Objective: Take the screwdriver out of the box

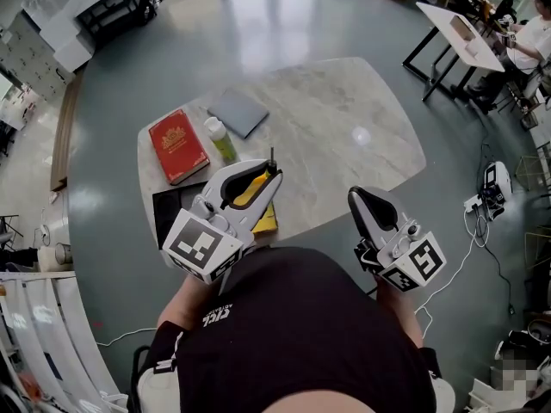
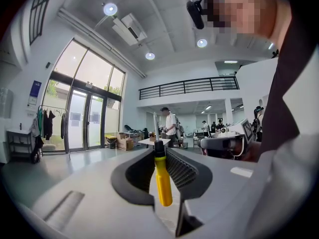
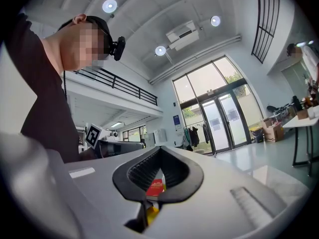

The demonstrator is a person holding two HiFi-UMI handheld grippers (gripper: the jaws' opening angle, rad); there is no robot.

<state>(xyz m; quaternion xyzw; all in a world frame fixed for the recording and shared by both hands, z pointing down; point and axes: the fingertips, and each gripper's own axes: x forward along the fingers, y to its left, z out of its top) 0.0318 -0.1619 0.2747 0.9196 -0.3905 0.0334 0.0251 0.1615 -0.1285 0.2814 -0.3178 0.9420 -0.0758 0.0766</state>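
Note:
The screwdriver [image 1: 250, 189] has a yellow handle, a black collar and a thin metal shaft. My left gripper [image 1: 274, 177] is shut on its handle and holds it above the near edge of the table. In the left gripper view the screwdriver [image 2: 162, 183] stands between the pads of the left gripper [image 2: 159, 151], shaft pointing away. A black open box [image 1: 170, 212] lies on the table left of that gripper. A yellow piece [image 1: 266, 220] shows under it. My right gripper [image 1: 355, 194] hangs shut and empty off the table's near edge, to the right. In the right gripper view, the right gripper [image 3: 160, 149] has its tips together.
On the marble table [image 1: 344, 136] lie a red book [image 1: 178, 144], a small green bottle with a white cap [image 1: 220, 138] and a grey flat case [image 1: 238, 112]. A white desk [image 1: 456, 33] with a seated person stands far right. Cables and a device [image 1: 491, 188] lie on the floor.

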